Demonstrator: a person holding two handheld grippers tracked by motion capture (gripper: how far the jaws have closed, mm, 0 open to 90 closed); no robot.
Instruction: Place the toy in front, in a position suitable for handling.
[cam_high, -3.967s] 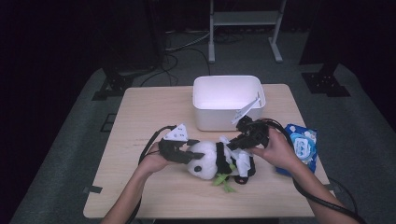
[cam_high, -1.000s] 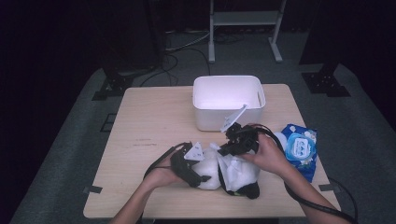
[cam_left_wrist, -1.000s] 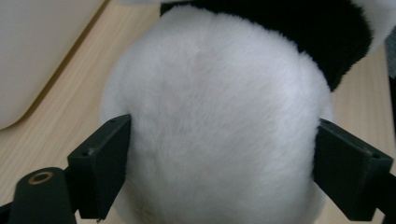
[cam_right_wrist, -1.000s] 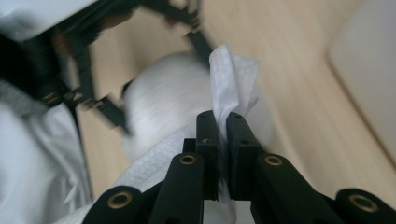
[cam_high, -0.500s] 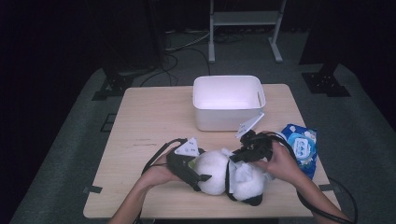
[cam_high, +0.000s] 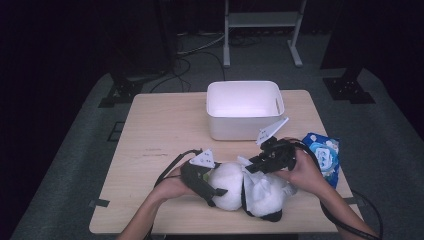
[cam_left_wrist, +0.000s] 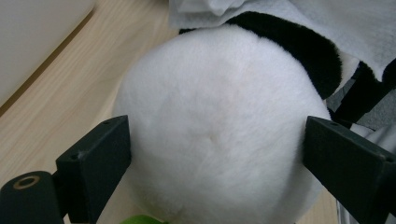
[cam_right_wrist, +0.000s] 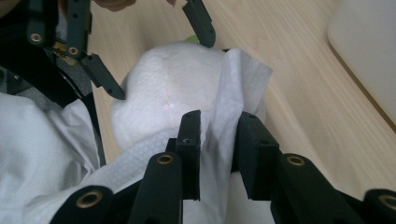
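A plush panda (cam_high: 250, 192) lies on its front near the front edge of the table (cam_high: 155, 125), towards the front right corner, its white round head pointing left. The left gripper (cam_high: 202, 182) straddles that head: in the left gripper view its two black jaws sit on either side of the white fur (cam_left_wrist: 215, 135), pressed to it, so the tongs are clenched on the head. This looks like a steadying hold, keeping the soft toy from sliding or rolling while the other hand works.

The right gripper (cam_high: 255, 167) comes in from the right side of the table and pinches a white wipe (cam_right_wrist: 229, 107) between its jaws; in the right gripper view the sheet runs up through the narrow gap and drapes over the panda's back and head. The tongs are grasping the wipe, probably so the cloth can be dragged across the fur to clean it.

A white bin (cam_high: 245, 107) stands at the back middle of the table, empty as far as can be seen. A blue pack of wipes (cam_high: 324, 155) lies by the right edge, just beside the right hand, within easy reach for a fresh sheet.
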